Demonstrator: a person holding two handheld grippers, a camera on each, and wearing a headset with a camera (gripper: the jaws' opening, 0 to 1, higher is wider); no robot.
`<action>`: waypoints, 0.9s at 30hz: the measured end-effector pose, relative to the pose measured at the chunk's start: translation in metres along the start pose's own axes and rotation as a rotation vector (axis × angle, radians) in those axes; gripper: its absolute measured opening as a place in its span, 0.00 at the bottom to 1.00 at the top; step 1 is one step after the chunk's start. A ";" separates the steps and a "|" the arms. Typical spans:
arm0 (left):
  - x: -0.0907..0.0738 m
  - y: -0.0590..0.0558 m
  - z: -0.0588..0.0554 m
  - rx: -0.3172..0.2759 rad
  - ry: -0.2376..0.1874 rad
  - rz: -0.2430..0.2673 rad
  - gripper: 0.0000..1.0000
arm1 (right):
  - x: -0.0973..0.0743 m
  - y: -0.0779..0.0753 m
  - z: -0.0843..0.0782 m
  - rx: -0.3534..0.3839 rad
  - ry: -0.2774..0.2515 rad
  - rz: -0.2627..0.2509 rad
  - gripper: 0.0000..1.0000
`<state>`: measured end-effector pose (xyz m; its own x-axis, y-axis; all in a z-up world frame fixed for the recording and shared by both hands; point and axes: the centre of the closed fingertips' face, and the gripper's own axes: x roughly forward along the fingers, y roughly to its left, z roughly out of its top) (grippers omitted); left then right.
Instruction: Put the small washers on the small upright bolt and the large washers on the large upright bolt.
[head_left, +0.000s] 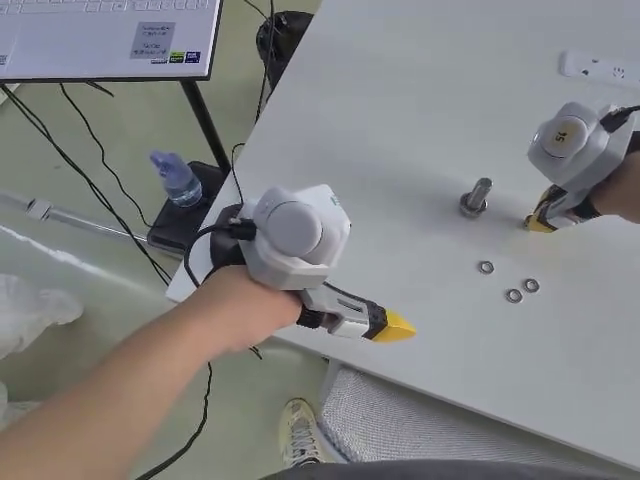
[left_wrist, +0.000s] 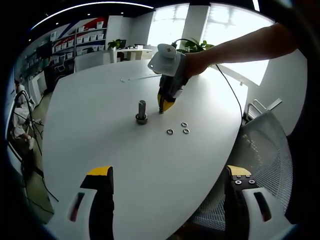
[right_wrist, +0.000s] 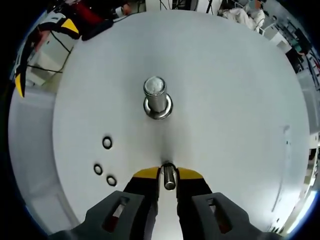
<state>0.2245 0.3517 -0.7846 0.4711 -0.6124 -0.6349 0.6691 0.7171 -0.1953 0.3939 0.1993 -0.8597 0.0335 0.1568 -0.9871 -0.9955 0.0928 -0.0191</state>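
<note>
Three small washers (head_left: 514, 295) lie loose and flat on the white table (head_left: 400, 120). They sit in a little cluster on the near side of the large upright bolt (head_left: 478, 195), a bit to its right, and none of them is threaded onto anything.

The large bolt stands upright toward the right of the table with a metal ring around its foot. I cannot tell whether that ring is a stack of large washers already dropped on or just the bolt's own base. No large washers lie loose on the table.

The right gripper (head_left: 540, 224) is just right of the large bolt, tips down at the table surface. Its jaws are pressed together on the small bolt (right_wrist: 169, 177), which stands upright between them.

The left gripper (head_left: 398, 325) hovers over the near left edge of the table, well apart from the washers. Its jaws are spread wide and hold nothing.

By my reading, the small-washer half of the job has not begun: all three still have to be picked up and slipped over the small bolt. The large-washer half may be finished.
</note>
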 end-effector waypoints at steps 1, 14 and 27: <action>0.000 0.000 0.000 0.002 0.002 -0.001 0.92 | 0.000 0.000 0.000 -0.002 0.000 0.000 0.13; 0.002 0.005 0.001 0.001 0.000 0.004 0.91 | 0.005 0.002 0.000 -0.003 0.005 0.005 0.13; 0.002 0.003 -0.001 0.004 0.009 -0.001 0.90 | 0.006 0.003 0.000 -0.008 0.013 0.008 0.13</action>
<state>0.2266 0.3531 -0.7874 0.4650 -0.6102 -0.6415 0.6718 0.7151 -0.1933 0.3910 0.2002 -0.8658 0.0247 0.1451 -0.9891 -0.9964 0.0834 -0.0127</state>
